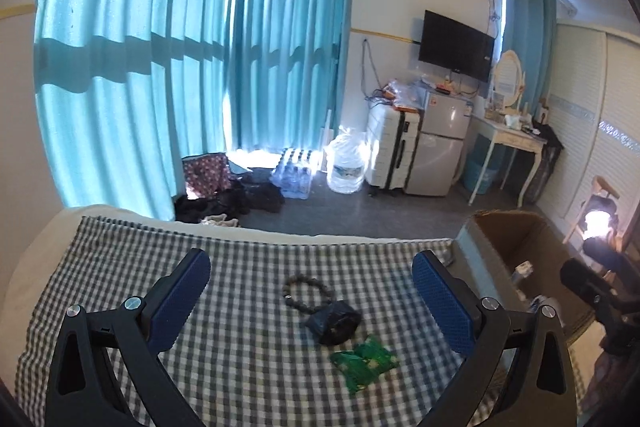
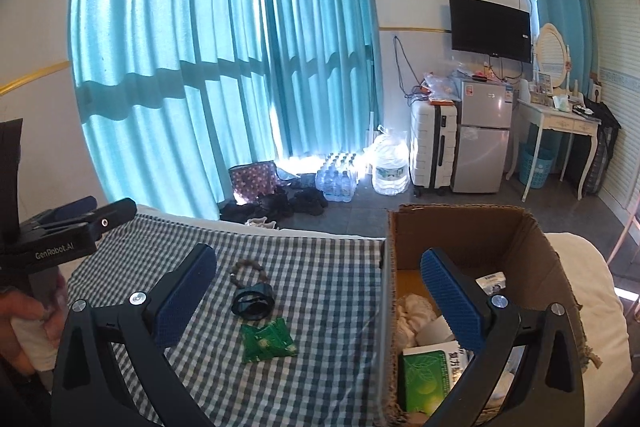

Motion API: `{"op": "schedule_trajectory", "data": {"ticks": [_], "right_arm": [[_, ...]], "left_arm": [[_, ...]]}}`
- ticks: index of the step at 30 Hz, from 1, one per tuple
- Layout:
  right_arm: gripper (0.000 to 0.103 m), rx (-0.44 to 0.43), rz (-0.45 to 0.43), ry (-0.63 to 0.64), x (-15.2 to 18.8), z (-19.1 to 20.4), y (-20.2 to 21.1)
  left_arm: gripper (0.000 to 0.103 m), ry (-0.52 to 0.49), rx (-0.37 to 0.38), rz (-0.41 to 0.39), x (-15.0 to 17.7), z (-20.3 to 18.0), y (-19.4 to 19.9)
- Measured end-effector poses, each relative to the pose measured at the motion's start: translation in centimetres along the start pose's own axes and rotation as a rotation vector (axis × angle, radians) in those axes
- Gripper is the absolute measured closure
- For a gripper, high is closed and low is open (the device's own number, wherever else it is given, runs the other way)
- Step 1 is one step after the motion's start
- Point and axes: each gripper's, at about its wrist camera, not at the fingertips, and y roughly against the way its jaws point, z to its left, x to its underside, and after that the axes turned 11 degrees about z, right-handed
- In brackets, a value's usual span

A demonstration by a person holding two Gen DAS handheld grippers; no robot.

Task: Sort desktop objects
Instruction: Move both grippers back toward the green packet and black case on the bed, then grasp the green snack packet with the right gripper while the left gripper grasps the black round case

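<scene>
A: Cloth first: the grey-and-white checked cloth (image 1: 248,347) covers the bed, and three small things lie near its middle. What are they?

B: A brown beaded bracelet (image 1: 307,290) lies farthest from the cameras. Just beside it is a dark round band-like object (image 1: 335,321); whether the two touch cannot be told. Nearest the cameras is a small green foil packet (image 1: 365,359), its corner close to the dark object.

A: And the box?

B: An open brown cardboard box (image 2: 460,231) stands at the right edge of the cloth. Inside it are a green-and-white printed carton (image 2: 428,379), some crumpled white material (image 2: 416,311) and a small white packet (image 2: 493,282).

A: How do the tools stand?

B: The left hand-held gripper (image 1: 311,291) has its blue-padded fingers (image 1: 178,301) spread wide with nothing between them, hovering short of the three things. The right hand-held gripper (image 2: 320,283) is spread just as wide and empty, one finger over the cloth, the other over the box. In the right wrist view a person's hand (image 2: 24,327) grips the left tool's handle at the left edge
</scene>
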Motion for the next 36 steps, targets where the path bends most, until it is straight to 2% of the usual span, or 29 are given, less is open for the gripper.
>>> {"op": "schedule_trajectory", "data": {"ticks": [4, 7, 12, 19, 25, 30, 33, 36], "right_arm": [[0.000, -0.011, 0.041, 0.009, 0.5, 1.5, -2.3], [0.000, -0.036, 0.065, 0.015, 1.0, 2.2, -3.5], [0.000, -0.051, 0.105, 0.043, 1.9, 3.6, -5.4], [0.000, -0.056, 0.179, 0.166, 4.0, 6.5, -8.8], [0.000, -0.068, 0.236, 0.150, 5.3, 6.5, -11.6], [0.000, -0.043, 0.273, 0.146, 6.1, 6.1, -13.1], [0.000, -0.041, 0.303, 0.135, 6.5, 5.5, -14.2], [0.000, -0.055, 0.327, 0.124, 7.0, 5.3, -15.3]], "left_arm": [[0.000, -0.001, -0.044, 0.013, 0.8, 0.9, -1.2], [0.000, 0.006, -0.041, 0.018, 1.3, 1.7, -1.7], [0.000, 0.021, -0.029, 0.079, 2.1, 2.8, -3.4], [0.000, -0.008, -0.039, 0.143, 3.2, 3.0, -5.9], [0.000, -0.023, -0.024, 0.157, 3.0, 2.7, -7.5], [0.000, -0.031, -0.064, 0.180, 3.7, 3.2, -10.5], [0.000, 0.012, -0.028, 0.211, 4.0, 3.6, -11.9], [0.000, -0.006, 0.000, 0.244, 4.5, 3.1, -13.0]]}}
